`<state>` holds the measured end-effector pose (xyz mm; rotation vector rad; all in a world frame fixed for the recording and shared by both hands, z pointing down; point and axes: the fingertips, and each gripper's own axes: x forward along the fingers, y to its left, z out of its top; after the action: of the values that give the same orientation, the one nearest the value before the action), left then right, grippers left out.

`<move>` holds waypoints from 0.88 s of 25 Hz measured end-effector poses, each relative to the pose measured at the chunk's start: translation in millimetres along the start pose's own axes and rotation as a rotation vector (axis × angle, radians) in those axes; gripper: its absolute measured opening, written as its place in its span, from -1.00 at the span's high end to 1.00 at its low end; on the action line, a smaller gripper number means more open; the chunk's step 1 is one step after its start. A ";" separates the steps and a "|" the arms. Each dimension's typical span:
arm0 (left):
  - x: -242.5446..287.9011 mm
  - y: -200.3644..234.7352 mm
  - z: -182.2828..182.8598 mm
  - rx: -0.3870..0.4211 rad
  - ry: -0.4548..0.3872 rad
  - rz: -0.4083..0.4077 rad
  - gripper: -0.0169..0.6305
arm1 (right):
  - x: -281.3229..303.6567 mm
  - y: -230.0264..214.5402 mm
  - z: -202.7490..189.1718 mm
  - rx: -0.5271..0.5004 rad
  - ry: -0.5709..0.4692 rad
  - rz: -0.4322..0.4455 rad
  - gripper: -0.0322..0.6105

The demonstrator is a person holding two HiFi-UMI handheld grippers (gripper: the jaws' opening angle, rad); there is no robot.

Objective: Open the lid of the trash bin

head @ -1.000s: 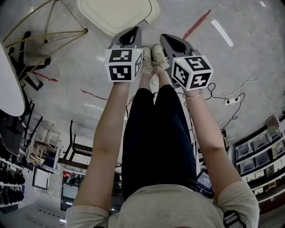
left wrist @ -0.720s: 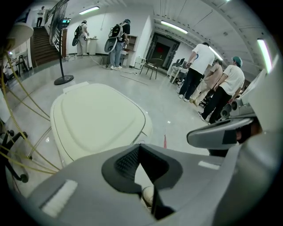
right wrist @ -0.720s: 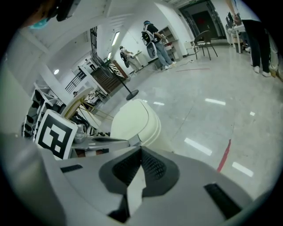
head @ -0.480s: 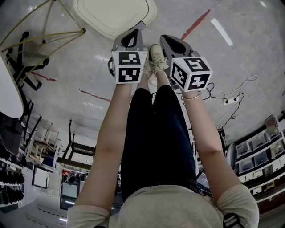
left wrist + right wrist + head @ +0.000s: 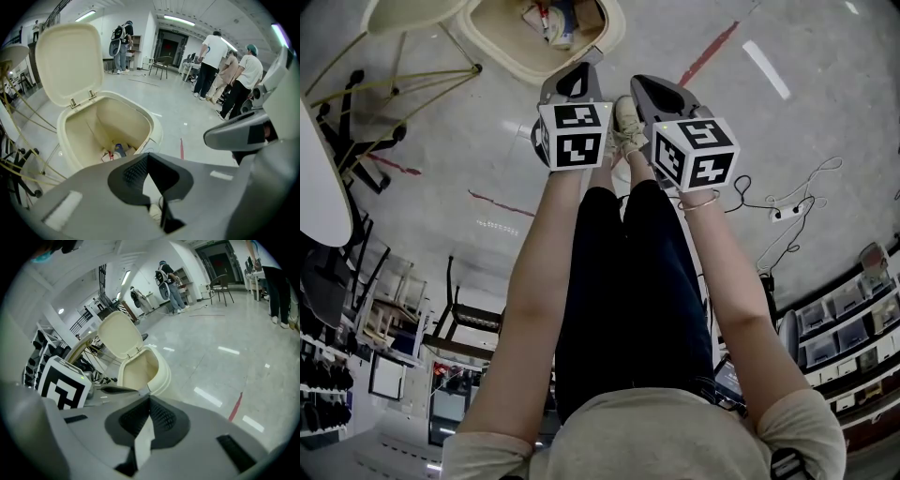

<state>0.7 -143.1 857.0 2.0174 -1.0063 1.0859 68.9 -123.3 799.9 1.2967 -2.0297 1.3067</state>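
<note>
The lid stands upright over the trash bin (rubbish inside), so opening looks done; left gripper and right gripper are pressed together, empty.

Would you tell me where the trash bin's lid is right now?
In the left gripper view the lid stands raised at upper left, hinged to the rim of the open bin.
</note>
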 end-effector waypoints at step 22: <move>-165.5 -32.7 60.5 -0.273 -0.146 -0.214 0.92 | -111.2 88.7 67.3 -0.153 -0.083 0.042 0.88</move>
<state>-9.2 -120.7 679.5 1.9468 -0.9291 0.6596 56.8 -115.4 643.2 1.2640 -2.1772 1.1073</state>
